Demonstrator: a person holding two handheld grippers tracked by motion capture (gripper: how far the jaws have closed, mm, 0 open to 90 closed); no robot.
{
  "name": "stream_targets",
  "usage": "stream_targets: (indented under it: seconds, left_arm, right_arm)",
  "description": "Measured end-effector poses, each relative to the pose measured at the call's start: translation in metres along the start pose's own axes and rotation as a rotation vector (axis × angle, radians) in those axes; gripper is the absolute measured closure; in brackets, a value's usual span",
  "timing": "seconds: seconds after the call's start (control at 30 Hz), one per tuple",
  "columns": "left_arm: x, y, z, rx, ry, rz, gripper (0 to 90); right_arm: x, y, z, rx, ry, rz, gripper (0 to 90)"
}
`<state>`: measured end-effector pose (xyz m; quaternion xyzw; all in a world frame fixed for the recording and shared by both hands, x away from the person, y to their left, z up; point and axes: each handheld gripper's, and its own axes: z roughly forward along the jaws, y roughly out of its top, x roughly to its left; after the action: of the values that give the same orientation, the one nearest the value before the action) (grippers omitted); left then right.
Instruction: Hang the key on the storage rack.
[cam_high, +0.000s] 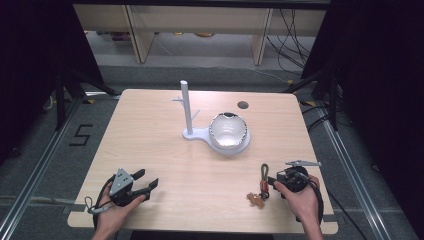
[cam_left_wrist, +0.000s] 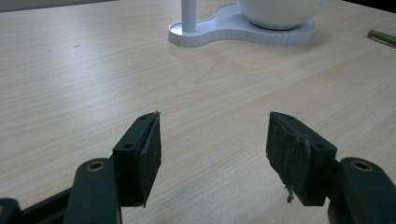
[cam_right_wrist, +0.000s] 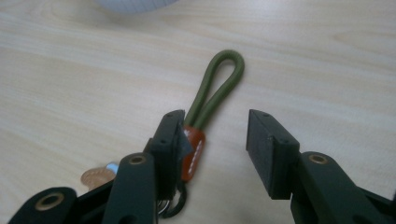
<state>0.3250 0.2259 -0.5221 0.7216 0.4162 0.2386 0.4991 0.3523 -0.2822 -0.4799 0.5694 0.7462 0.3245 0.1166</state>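
The keychain (cam_right_wrist: 212, 91) lies flat on the table (cam_high: 165, 165), its long axis running from the green loop, pointing away, back to an orange tag beside the right gripper's (cam_right_wrist: 215, 144) left jaw. That gripper hovers over it, half open and empty. The left gripper (cam_left_wrist: 215, 149), jaws wide and empty, rests low with bare wood ahead.
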Motion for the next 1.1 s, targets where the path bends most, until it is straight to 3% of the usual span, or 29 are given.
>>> stream_targets:
  seconds: [0.03, 0.07, 0.13, 0.23, 0.27, 0.33, 0.5, 0.53, 0.57, 0.7, 0.77, 0.83, 0.87, 1.1]
  left_arm:
    - [0.001, 0.000, 0.000, -0.002, -0.004, 0.012, 35.3]
    - [0.001, 0.000, 0.001, -0.006, -0.002, -0.005, 35.3]
    - [0.000, 0.000, 0.000, 0.000, 0.004, -0.004, 35.5]
    - [-0.001, 0.000, 0.001, -0.002, 0.000, -0.025, 35.8]
    - [-0.001, 0.000, 0.000, -0.002, 0.000, -0.017, 36.1]
    - [-0.001, 0.000, 0.000, 0.000, 0.001, -0.018, 36.2]
    - [-0.002, 0.000, 0.000, -0.007, -0.003, -0.010, 36.4]
    - [-0.001, -0.001, 0.000, -0.015, -0.010, -0.017, 36.4]
    - [-0.002, -0.001, -0.001, -0.018, -0.009, -0.019, 36.5]
    - [-0.002, -0.001, -0.002, -0.013, -0.004, -0.008, 37.1]
    - [-0.001, -0.001, -0.002, -0.015, 0.000, -0.023, 37.1]
    - [-0.001, -0.001, -0.002, -0.014, -0.002, -0.025, 37.1]
    - [-0.001, -0.001, -0.002, -0.015, -0.002, -0.023, 37.1]
    - [-0.002, -0.002, -0.002, -0.019, -0.001, -0.022, 37.2]
  right_arm:
    - [0.000, 0.000, -0.001, 0.027, 0.001, 0.008, 57.8]
    - [0.000, 0.000, -0.002, 0.062, 0.010, 0.014, 57.8]
    - [0.001, 0.000, -0.001, 0.060, 0.015, 0.025, 58.4]
    - [0.001, 0.004, -0.003, 0.112, 0.040, 0.022, 59.4]
    - [0.003, 0.007, -0.002, 0.137, 0.034, 0.052, 59.7]
    - [0.004, 0.011, -0.001, 0.168, -0.004, 0.067, 60.6]
    - [0.005, 0.019, 0.000, 0.209, 0.004, 0.078, 62.5]
    - [0.014, 0.024, 0.000, 0.255, 0.004, 0.182, 62.5]
    - [0.012, 0.027, 0.000, 0.261, -0.007, 0.141, 62.5]
    - [0.015, 0.034, 0.002, 0.301, -0.017, 0.160, 63.0]
    - [0.015, 0.042, 0.006, 0.349, -0.039, 0.149, 63.5]
    - [0.016, 0.044, 0.007, 0.356, -0.045, 0.148, 63.8]
    - [0.016, 0.046, 0.010, 0.372, -0.064, 0.123, 63.8]
    - [0.021, 0.049, 0.020, 0.427, -0.053, 0.120, 62.2]
